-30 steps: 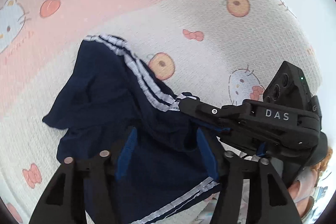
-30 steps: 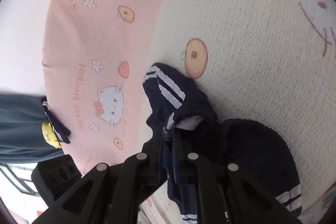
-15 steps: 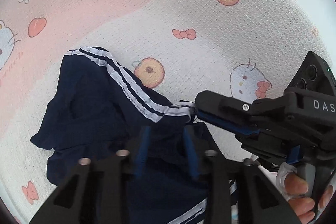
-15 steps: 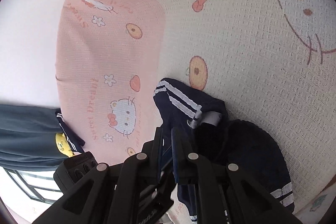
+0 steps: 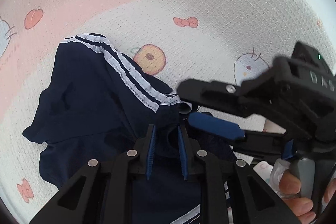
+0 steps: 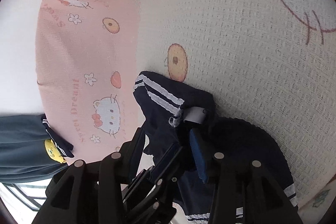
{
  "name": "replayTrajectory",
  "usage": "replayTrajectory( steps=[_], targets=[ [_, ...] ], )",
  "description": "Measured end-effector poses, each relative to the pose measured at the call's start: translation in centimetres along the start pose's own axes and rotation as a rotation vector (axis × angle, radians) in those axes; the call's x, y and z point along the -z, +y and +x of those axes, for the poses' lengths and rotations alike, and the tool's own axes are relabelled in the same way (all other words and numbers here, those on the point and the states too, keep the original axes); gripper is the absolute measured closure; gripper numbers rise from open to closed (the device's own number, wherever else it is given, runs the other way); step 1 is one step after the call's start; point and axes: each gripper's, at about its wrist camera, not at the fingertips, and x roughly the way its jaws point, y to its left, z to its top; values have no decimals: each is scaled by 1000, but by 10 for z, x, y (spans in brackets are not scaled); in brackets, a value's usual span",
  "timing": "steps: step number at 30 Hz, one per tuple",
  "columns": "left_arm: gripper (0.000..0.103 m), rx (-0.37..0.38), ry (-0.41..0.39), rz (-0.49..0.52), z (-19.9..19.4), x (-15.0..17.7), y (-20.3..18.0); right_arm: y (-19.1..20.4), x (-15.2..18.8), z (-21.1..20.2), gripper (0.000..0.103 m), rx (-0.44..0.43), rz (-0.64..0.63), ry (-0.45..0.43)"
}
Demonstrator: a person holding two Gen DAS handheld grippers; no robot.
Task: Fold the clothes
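At far left in the right wrist view we see a grey-blue garment [image 6: 19, 146] with a yellow cartoon patch [image 6: 51, 151] lying off the edge of the bedding. Next to it spreads the pink and cream cartoon-cat blanket [image 5: 210, 39], printed with bows, flowers and round orange fruits, on which everything else rests.

Near the middle lies the navy garment [image 5: 88, 102], crumpled, with a double white stripe [image 5: 128, 75] running along its raised edge and more white striping at its lower hem [image 6: 290, 192]. A small white label [image 6: 194, 114] sticks up from the bunched fold at its centre.

Our left claw [image 5: 166, 133] points steeply down at that bunched navy cloth; its jaws have just been closing and now stand narrow, with dark fabric gathered between the blue pads [image 5: 151, 146]. Whether the pads actually press the cloth we cannot tell for sure.

To the right, our right claw [image 5: 184, 106] comes in from the side at the stripe's end; its jaws have just been opening and stand apart, the label and stripe end between them, loose. At the far right, the person's fingers [image 5: 294, 188] wrap the handle.
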Motion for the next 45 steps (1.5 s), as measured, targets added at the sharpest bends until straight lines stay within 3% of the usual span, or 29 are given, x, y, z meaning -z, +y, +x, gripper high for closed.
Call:
replayTrajectory(
  steps=[8, 10, 12, 14, 18, 19, 21, 22, 23, 32, 37, 40, 45],
  targets=[
    [85, 27, -5, -11, 2, 3, 4, 7, -15, 18, 59, 98, -14, -10],
    [85, 28, -11, -6, 0, 3, 4, 6, -18, 22, 64, 125, -15, -13],
    [85, 23, -16, 9, -1, 3, 3, 4, -20, 26, 82, 146, -10, -15],
    [85, 13, -20, 27, -4, 3, 2, 1, -20, 28, 93, 158, 3, -22],
    [85, 19, 5, -18, -8, 1, 10, 0, -17, 26, 94, 109, 0, -32],
    [83, 46, 16, -50, -9, 0, 15, 4, -16, 23, 94, 94, -20, -36],
    [68, 62, 32, -91, -12, -1, 19, 13, -12, 16, 94, 55, -59, -47],
    [55, 56, 24, -92, -16, -2, 19, 17, -11, 13, 94, 35, -77, -49],
    [53, 46, 12, -88, -20, -4, 17, 19, -9, 10, 94, 17, -90, -49],
    [52, -16, -12, -14, -41, -15, -1, 20, -4, -4, 94, -80, -130, -44],
    [52, -69, -7, 66, -31, -11, -19, 23, -5, -15, 94, -116, -146, -56],
    [53, -89, -46, 59, -26, -13, -20, 23, -5, -19, 94, -111, -149, -60],
    [82, -28, -78, -23, -28, -17, -8, 15, -7, -16, 94, -99, -117, -44]
  ],
)
